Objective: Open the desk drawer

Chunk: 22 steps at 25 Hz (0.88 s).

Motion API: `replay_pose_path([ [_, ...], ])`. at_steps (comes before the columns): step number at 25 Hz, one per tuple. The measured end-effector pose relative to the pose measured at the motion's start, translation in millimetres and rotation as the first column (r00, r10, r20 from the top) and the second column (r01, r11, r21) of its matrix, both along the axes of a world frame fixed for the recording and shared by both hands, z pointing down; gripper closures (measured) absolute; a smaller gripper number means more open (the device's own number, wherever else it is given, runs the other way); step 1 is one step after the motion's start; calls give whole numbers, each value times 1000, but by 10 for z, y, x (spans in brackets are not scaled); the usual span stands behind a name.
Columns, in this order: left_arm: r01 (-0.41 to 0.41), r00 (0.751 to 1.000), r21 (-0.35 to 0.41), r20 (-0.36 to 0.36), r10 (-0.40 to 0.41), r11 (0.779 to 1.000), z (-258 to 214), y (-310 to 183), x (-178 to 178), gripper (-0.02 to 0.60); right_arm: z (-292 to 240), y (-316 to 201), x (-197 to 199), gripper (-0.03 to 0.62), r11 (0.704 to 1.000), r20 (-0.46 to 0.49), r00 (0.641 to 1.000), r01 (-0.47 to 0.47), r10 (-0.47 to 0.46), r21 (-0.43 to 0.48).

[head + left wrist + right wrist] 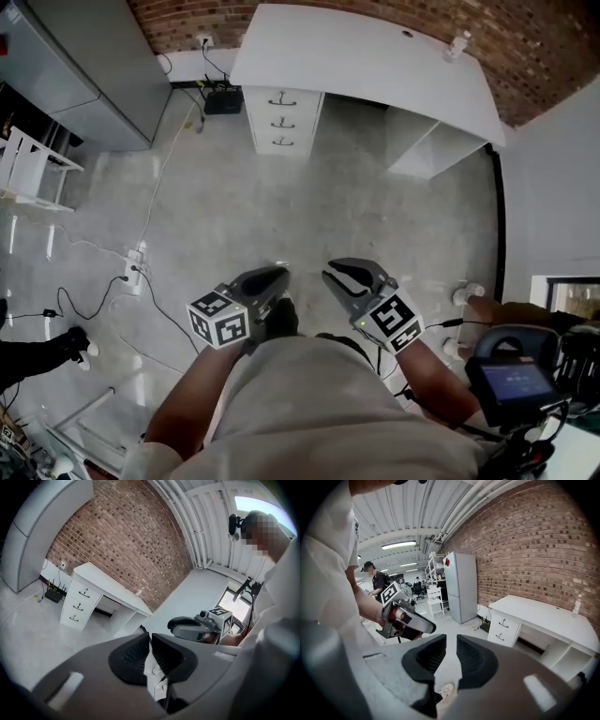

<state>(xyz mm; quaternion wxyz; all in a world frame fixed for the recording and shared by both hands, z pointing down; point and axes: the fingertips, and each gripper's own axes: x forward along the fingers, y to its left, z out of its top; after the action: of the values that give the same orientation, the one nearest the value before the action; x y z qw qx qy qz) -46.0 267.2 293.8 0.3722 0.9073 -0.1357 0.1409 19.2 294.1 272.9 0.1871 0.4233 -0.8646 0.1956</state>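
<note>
Head view: smooth white desk (366, 66) against rough brick wall (530, 33)

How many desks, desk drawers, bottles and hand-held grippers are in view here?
Desk: 1
Desk drawers: 3
Bottle: 1
Hand-held grippers, left and right: 2
Total: 7

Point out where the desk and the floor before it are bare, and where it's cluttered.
The desk top is bare almost everywhere; only a small bottle stands at its back right corner. The floor between the person and the drawer unit is open. Crowded: cables and a power strip along the left, beside the white rack.
</note>
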Motion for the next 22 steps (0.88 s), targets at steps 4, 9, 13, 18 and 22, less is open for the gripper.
replay_pose_path([
  [4, -28, 1000, -27, 1, 28, 999, 180, -742, 170, 552, 70, -785, 215, 539, 999, -5, 999, -44, 44, 7],
  [9, -7, 1000, -48, 3, 8, 999, 442, -1459, 443, 549, 259, -1507, 384, 539, 1000, -34, 999, 8, -9, -26],
  [13, 65, 998, -119, 6, -65, 991, 901, -1956, 617, 548, 573, -2087, 483, 539, 995, -33, 996, 77, -79, -55],
  [18, 214, 977, -254, 36, -212, 943, 1711, -2672, 814, 545, 1086, -2810, 677, 539, 982, -32, 985, 166, -169, -92],
  [22, 320, 947, -299, 80, -310, 899, 2399, -3258, 1007, 541, 1512, -3346, 937, 539, 956, -56, 962, 258, -268, -142],
])
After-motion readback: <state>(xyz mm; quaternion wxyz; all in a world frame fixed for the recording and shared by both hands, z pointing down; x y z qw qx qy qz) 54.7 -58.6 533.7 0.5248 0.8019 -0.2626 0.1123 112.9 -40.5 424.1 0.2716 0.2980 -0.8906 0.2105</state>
